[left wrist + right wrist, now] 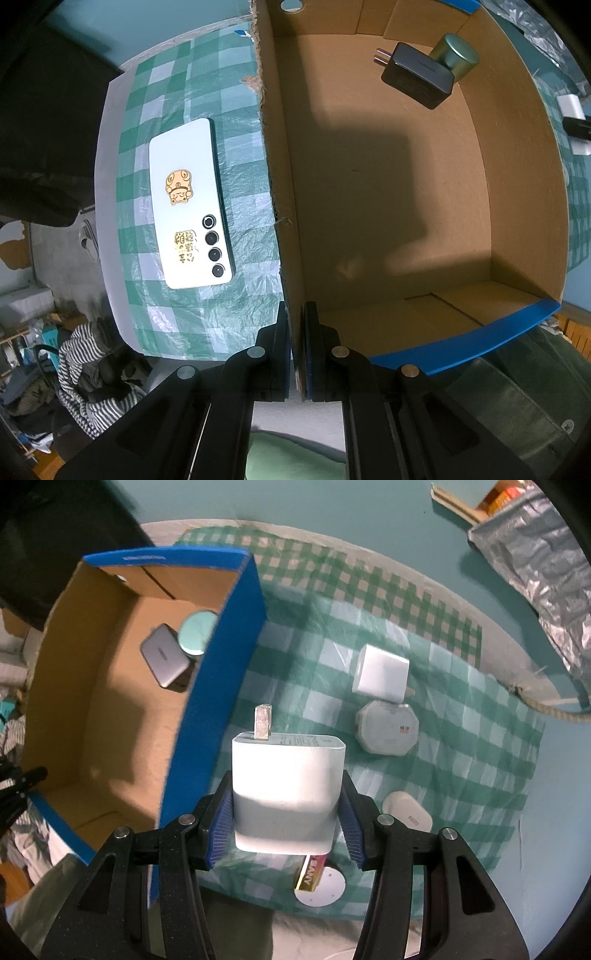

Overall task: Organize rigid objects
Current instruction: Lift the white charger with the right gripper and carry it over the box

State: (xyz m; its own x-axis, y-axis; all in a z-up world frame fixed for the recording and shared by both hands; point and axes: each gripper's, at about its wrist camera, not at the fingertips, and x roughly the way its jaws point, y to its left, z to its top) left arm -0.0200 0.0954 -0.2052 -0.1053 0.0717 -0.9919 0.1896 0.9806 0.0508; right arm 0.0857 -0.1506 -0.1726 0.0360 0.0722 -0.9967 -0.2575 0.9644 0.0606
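place: home | evidence: checked tablecloth (443,716); striped clothes heap (88,369)

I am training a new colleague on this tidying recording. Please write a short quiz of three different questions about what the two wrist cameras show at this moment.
1. True or false: the left gripper is clamped on the wall of the cardboard box.
2. What does the right gripper hold? A) a white charger B) a phone C) a battery
3. Name the two things already lying inside the box.

Key
1. True; its jaws pinch the wall's edge.
2. A, the white charger, prongs pointing away from the camera.
3. The dark charger and the green cylinder.
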